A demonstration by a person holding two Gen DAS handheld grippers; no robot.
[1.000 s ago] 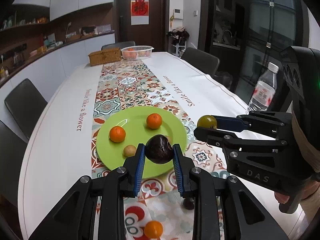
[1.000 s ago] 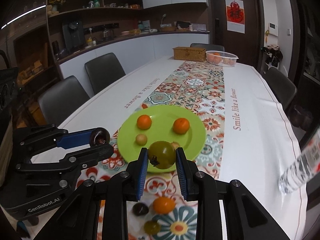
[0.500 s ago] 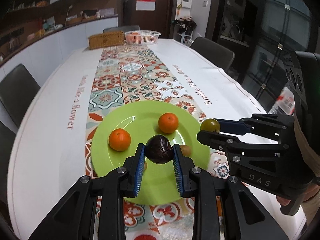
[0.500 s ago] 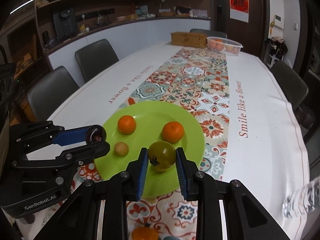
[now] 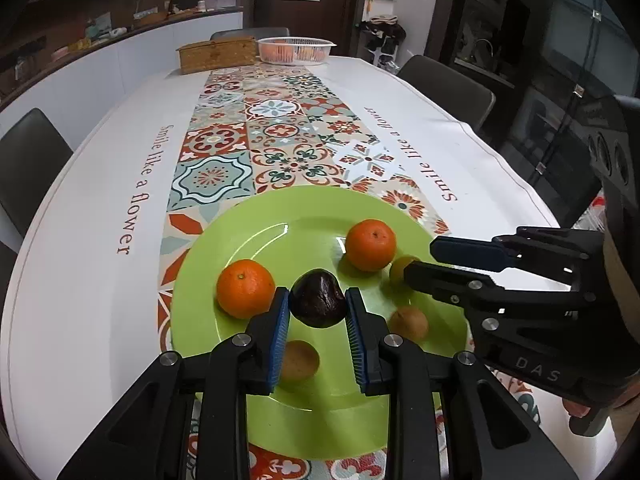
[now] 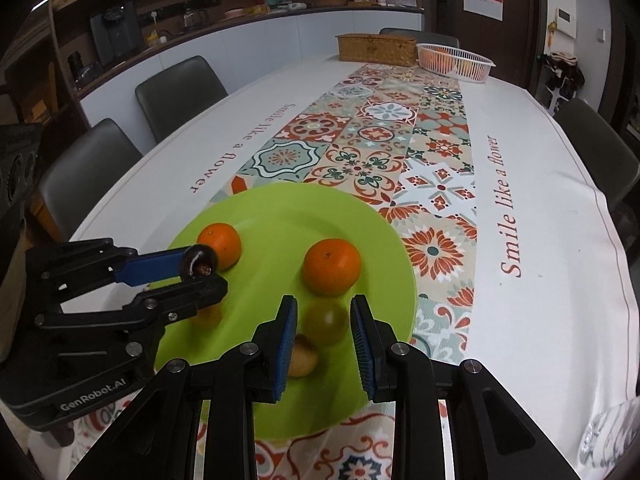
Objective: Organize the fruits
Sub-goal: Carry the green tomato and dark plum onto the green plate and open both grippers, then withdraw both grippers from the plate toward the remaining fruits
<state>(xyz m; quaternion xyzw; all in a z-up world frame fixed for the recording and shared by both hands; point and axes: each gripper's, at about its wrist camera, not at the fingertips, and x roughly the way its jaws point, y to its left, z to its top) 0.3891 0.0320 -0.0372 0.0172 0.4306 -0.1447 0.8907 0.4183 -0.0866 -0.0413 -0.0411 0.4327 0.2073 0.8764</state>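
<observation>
My left gripper (image 5: pixel 317 300) hangs low over the green plate (image 5: pixel 256 240) with a dark purple fruit (image 5: pixel 318 306) between its blue pads. The jaws are opening, but the pads still touch the fruit. My right gripper (image 6: pixel 324 308) is over the plate's near right part. A green-yellow fruit (image 6: pixel 326 322) shows blurred and lower between its fingertips, with a gap to each pad. In the left wrist view that fruit (image 5: pixel 396 270) sits below the right gripper (image 5: pixel 420 260). Two oranges (image 5: pixel 245 288) (image 5: pixel 371 245) and two small brown fruits (image 5: pixel 409 322) (image 5: pixel 298 360) lie on the plate.
The plate rests on a patterned runner over a white tablecloth (image 5: pixel 100 280). A wicker box (image 5: pixel 217 53) and a white basket (image 5: pixel 296 49) of fruit stand at the far end. Grey chairs (image 6: pixel 180 88) line both sides. A water bottle (image 6: pixel 608 436) stands at the near right.
Both grippers moved forward and down over the plate with their fruits. The green-yellow fruit has slipped down out of the right pads. The dark fruit kept its place in the left pads.
</observation>
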